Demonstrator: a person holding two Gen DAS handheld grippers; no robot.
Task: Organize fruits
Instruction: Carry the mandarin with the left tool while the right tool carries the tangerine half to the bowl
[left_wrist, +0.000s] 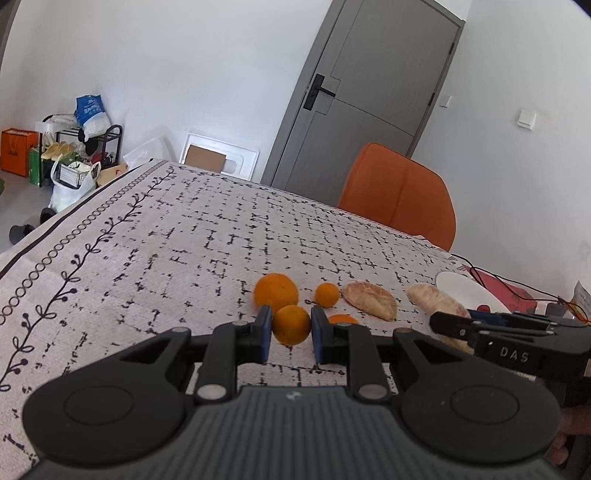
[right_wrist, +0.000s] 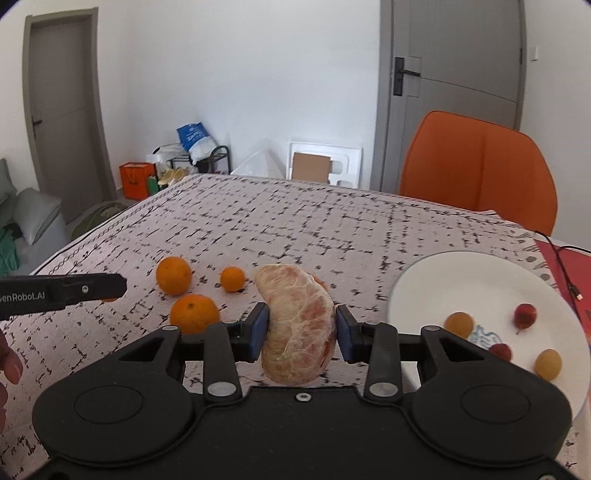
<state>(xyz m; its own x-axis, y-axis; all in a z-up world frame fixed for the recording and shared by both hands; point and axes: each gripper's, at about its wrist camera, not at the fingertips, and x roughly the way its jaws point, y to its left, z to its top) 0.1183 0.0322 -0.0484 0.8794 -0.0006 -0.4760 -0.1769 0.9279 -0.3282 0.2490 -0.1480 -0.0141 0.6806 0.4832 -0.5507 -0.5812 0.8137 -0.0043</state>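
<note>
We have the right gripper (right_wrist: 300, 328) clamped on the peeled pomelo segment (right_wrist: 299, 325), plate (right_wrist: 436, 280) at its 3 o'clock. Soft, tearable membrane: we judge a light mid-body squeeze best. Left gripper (left_wrist: 291, 330) brackets an orange (left_wrist: 291, 325); grip undeterminable

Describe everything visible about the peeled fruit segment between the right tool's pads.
The peeled pomelo segment is a plump crescent, pinkish-orange flesh under pale membrane with white pith threads. It stands roughly upright between the right tool, whose blue pads sit at its flanks. Whether it rests on the tablecloth cannot be told.
</note>
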